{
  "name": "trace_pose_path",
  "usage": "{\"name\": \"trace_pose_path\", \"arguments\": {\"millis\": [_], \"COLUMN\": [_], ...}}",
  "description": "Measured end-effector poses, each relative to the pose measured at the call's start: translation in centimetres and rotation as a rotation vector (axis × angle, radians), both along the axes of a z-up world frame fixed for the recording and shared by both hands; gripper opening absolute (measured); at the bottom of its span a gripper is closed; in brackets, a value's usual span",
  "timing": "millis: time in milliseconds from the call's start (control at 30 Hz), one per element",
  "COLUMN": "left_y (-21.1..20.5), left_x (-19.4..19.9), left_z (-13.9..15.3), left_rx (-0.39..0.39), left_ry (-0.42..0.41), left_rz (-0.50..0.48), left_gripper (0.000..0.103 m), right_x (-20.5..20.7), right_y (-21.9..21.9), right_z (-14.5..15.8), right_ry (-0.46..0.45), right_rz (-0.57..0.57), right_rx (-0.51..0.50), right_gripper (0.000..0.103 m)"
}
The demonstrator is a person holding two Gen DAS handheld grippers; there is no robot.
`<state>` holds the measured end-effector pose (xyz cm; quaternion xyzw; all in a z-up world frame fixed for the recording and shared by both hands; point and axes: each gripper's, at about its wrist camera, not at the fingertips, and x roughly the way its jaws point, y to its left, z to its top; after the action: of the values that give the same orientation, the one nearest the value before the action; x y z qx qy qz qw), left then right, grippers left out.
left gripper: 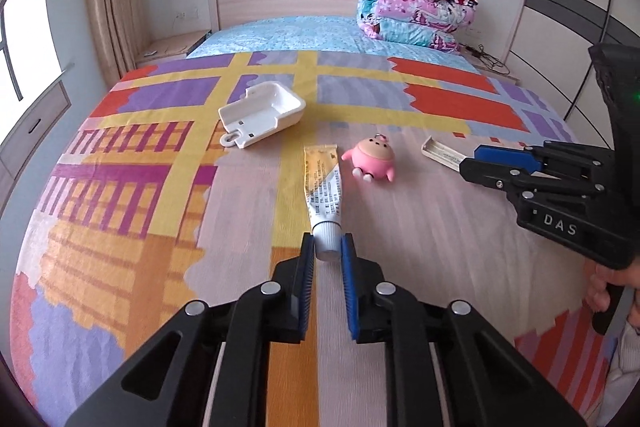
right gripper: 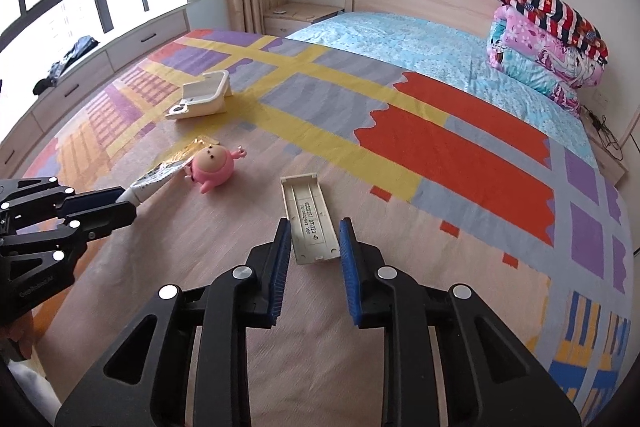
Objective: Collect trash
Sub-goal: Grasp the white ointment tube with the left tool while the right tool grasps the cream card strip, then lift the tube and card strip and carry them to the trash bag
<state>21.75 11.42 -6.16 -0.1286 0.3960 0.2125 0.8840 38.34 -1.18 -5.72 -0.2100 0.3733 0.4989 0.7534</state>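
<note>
Both tools clamped on trash lying on the bed

The left tool (left gripper: pixel 327 247) grips the white cap end of a squeezed tube (left gripper: pixel 321 187) – its body lies on the patterned bedspread (left gripper: pixel 160 227), just beside a pink toy figure (left gripper: pixel 372 163). The right tool (right gripper: pixel 314 239) is closed on a flat cream plastic cover (right gripper: pixel 310 223). A white plastic tray (left gripper: pixel 262 115) sits farther up the bed – well apart.
</note>
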Motion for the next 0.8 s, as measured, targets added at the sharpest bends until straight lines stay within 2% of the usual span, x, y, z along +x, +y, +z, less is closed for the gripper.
{"name": "trace_pose_path", "arguments": {"millis": [333, 667, 800], "left_y": [-1.4, -2.5, -2.4], "left_x": [-2.9, -5.2, -5.9], "left_z": [1.4, -0.3, -0.7], "left_rx": [0.014, -0.002, -0.015], "left_ry": [-0.023, 0.006, 0.001], "left_rz": [-0.049, -0.060, -0.050], "left_gripper": [0.013, 0.013, 0.013], "right_x": [-2.8, -5.7, -6.0], "right_y": [-2.5, -4.1, -4.7], "right_z": [1.6, -0.5, -0.3], "right_ry": [-0.027, -0.034, -0.023], "right_rz": [0.001, 0.009, -0.003], "right_rx": [0.020, -0.036, -0.022], "right_gripper": [0.025, 0.025, 0.025]}}
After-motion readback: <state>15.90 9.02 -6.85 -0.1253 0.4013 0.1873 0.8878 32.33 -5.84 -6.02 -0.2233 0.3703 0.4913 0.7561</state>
